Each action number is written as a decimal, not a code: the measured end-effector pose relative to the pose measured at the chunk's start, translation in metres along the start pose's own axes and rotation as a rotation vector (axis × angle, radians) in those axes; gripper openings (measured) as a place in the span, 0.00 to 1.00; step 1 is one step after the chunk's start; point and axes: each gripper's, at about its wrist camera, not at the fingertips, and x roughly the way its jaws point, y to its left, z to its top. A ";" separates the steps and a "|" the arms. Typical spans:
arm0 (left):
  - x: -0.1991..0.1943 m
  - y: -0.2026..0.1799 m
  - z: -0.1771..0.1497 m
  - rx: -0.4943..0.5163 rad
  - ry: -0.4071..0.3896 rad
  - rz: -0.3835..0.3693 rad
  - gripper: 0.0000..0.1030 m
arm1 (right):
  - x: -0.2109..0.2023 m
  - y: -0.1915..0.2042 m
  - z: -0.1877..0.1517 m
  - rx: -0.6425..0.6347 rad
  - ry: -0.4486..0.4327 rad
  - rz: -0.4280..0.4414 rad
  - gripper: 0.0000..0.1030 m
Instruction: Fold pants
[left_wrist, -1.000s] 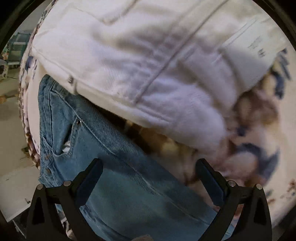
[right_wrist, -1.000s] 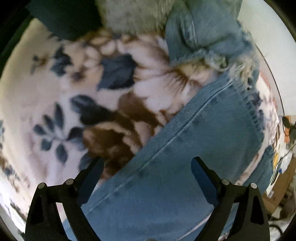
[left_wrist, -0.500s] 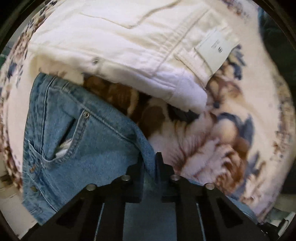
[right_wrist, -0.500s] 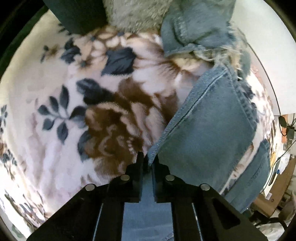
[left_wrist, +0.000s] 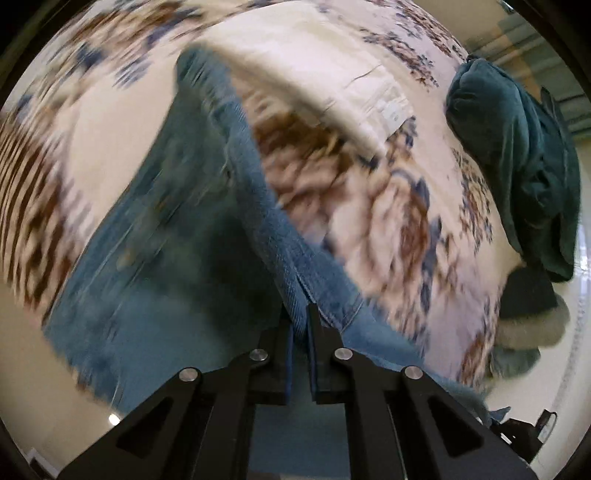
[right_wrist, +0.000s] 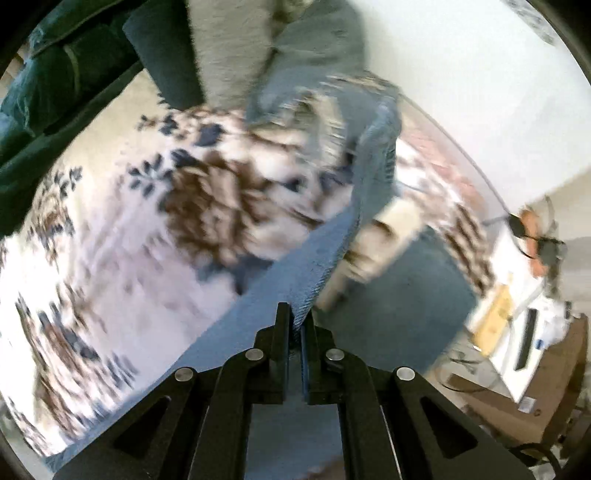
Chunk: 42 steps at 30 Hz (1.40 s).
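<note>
Left wrist view: my left gripper (left_wrist: 300, 321) clamping jeans (left_wrist: 177, 236) seam, running toward upper left; right gripper (right_wrist: 295, 325) pinching opposite edge.

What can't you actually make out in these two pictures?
- Left wrist view: motion blur smears the blue jeans; pockets unreadable.
- Left wrist view: white pants label too blurred to read.
- Right wrist view: blur hides the jeans' far end.
- Both views: the clamped edges sit hidden inside the jaws.

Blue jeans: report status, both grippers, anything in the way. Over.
Left gripper shut on blue jeans. Right gripper shut on the jeans too, edge lifted off the floral blanket. White pants lie just beyond.
</note>
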 end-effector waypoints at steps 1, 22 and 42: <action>0.005 0.011 -0.015 -0.006 0.014 0.001 0.04 | 0.005 -0.013 -0.011 -0.001 0.014 -0.014 0.05; -0.024 0.123 -0.125 -0.228 -0.116 0.015 0.53 | 0.114 -0.153 -0.074 0.198 0.150 0.336 0.59; 0.019 0.184 -0.071 -0.445 -0.275 0.119 0.21 | 0.095 -0.176 -0.054 0.191 -0.018 0.319 0.04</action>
